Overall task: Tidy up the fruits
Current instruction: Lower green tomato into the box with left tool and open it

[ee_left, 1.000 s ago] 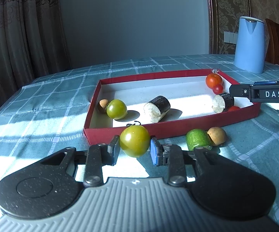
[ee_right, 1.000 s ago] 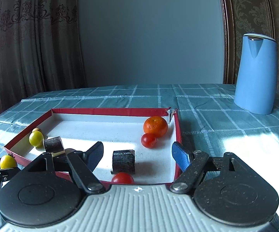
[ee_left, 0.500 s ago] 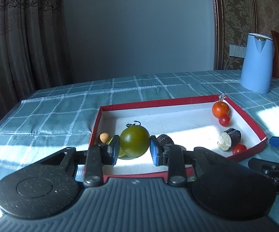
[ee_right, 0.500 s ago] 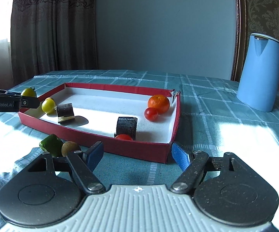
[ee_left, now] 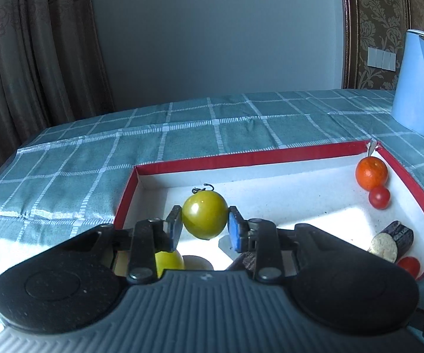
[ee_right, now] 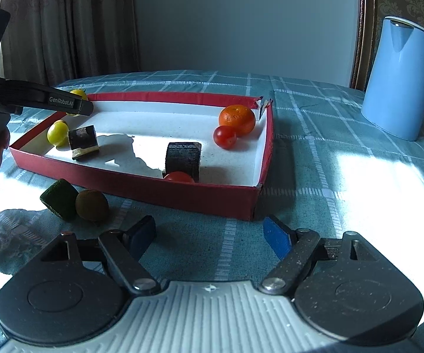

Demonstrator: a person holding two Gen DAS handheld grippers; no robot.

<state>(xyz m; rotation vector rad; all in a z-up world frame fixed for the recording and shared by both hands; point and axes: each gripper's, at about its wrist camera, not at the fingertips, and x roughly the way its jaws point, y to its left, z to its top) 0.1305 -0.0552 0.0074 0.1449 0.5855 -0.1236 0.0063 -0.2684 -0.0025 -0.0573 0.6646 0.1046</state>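
Clamped between the pads of the left gripper (ee_left: 203,226), a green tomato (ee_left: 204,214) hangs above the near left corner of the red box (ee_left: 250,158), clear of the white floor. Its jaws stand narrow, one pad on each flank of the fruit, stem curl upward. The right gripper (ee_right: 210,235) holds nothing: its jaws have just been opening a little further and now stand wide over bare tablecloth (ee_right: 329,135), short of the box's front wall.

Risks, as I judge them. The tomato is round and smooth, gripped only at two small patches, so a jolt or a tilt could let it roll out (and it would bounce toward whatever lies below). Directly beneath sit a yellow-green tomato (ee_left: 169,260) and a dark cut chunk (ee_right: 83,141), partly hidden by the gripper body in the left view; a release from height could knock them or land the fruit on top of them. Squeezing harder to be safe could bruise or split the skin.

On the right, a green chunk (ee_right: 59,198) and a brown round fruit (ee_right: 91,205) lie touching each other outside the box, just beside its front wall. Reaching for one could nudge the other away, and the left gripper's arm crosses that side, so the two tools could collide. The orange (ee_right: 237,119) and cherry tomato (ee_right: 225,136) rest in the far right corner, well apart from all this.
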